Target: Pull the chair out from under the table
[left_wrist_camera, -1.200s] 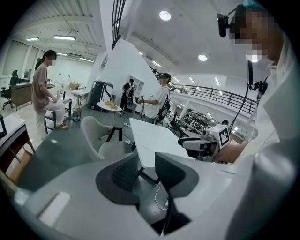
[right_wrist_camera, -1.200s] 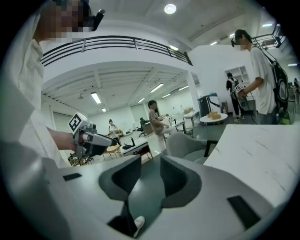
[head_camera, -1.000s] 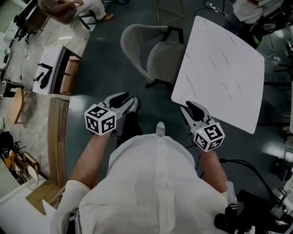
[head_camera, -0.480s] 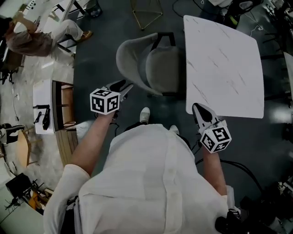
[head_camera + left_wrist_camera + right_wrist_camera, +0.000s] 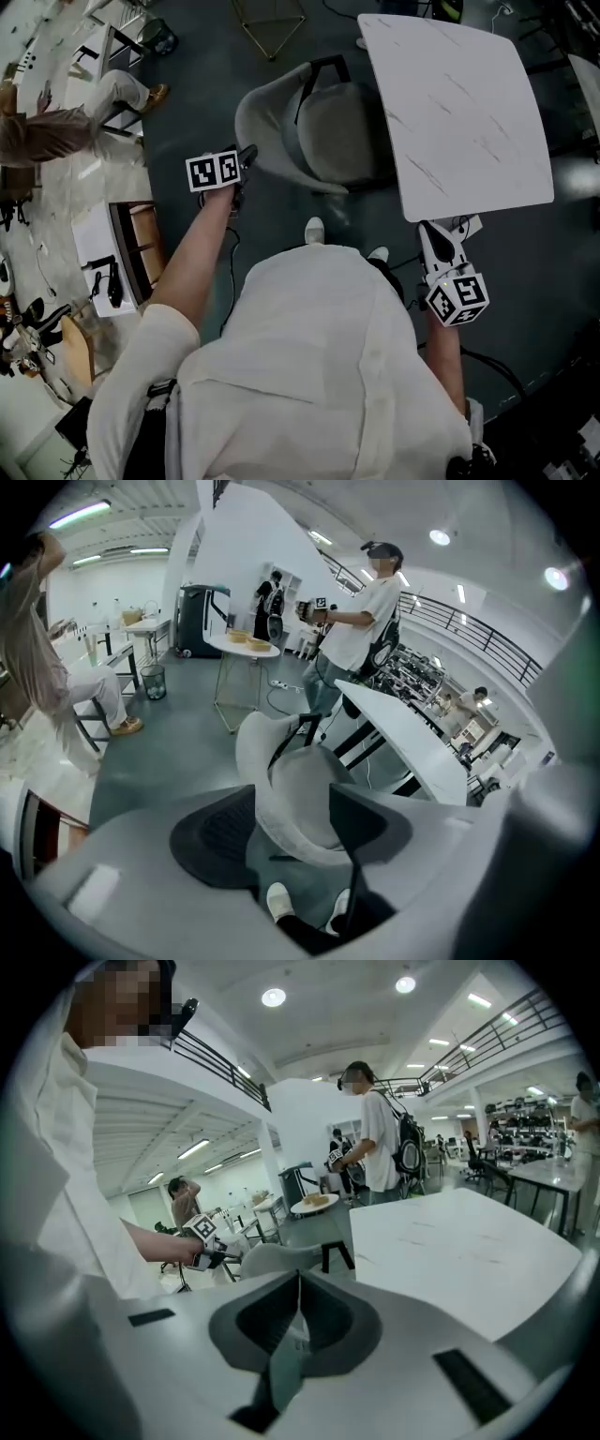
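Now I'm on the reach: my left hand-held gripper (image 5: pixel 246 157) is at the curved back of the grey chair (image 5: pixel 328 131). Its jaws have just been opening and stand wide, the backrest rim in the gap ahead but neither pad pressing on it. The chair's seat meets the left edge of the white bench (image 5: pixel 469 94); how far under I cannot tell. Next, I judge, I must slip the jaws over that rim, close firmly and draw the chair away from the bench. My right hand-held gripper (image 5: pixel 429 232) hangs by the bench's near corner, jaws together on nothing. Of containers, only a small bin (image 5: pixel 154 681) stands far off on the floor, contents too small to tell
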A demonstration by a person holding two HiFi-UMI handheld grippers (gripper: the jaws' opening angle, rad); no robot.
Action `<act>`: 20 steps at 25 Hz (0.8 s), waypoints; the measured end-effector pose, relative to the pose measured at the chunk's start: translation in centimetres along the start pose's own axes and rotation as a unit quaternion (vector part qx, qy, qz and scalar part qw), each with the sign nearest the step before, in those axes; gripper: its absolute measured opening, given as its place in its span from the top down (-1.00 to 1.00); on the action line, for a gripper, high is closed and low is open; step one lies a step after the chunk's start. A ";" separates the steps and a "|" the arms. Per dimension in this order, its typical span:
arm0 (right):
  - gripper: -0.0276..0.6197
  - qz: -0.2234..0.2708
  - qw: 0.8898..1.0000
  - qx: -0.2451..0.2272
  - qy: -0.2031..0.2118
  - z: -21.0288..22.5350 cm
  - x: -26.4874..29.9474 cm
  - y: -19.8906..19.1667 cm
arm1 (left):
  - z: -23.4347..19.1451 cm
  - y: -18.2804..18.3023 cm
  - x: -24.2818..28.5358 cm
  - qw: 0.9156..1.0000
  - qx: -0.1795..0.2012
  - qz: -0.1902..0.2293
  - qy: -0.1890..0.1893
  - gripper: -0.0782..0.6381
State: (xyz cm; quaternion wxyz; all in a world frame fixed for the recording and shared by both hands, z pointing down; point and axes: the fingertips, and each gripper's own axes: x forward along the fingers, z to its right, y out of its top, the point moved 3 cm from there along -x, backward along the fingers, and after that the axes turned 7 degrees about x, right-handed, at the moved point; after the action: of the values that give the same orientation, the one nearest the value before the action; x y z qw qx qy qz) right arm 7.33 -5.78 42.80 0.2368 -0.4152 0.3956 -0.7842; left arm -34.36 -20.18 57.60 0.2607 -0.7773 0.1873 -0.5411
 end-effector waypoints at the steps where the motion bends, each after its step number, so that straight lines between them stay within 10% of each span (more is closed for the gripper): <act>1: 0.89 -0.002 1.000 0.001 -0.005 0.0 -0.1 -0.1 | -0.7 0.0 0.8 1.000 -0.008 -0.008 0.003 0.13; 20: 0.89 -0.037 0.999 0.014 -0.029 -0.9 2.2 -0.1 | -5.1 -3.2 11.2 0.984 -0.145 -0.105 -0.021 0.27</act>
State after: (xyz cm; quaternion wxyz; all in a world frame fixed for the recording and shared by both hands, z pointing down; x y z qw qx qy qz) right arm 5.36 -6.84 43.55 0.2242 -0.4489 0.3620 -0.7856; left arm -35.27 -25.11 69.31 0.0906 -0.8335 0.1756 -0.5159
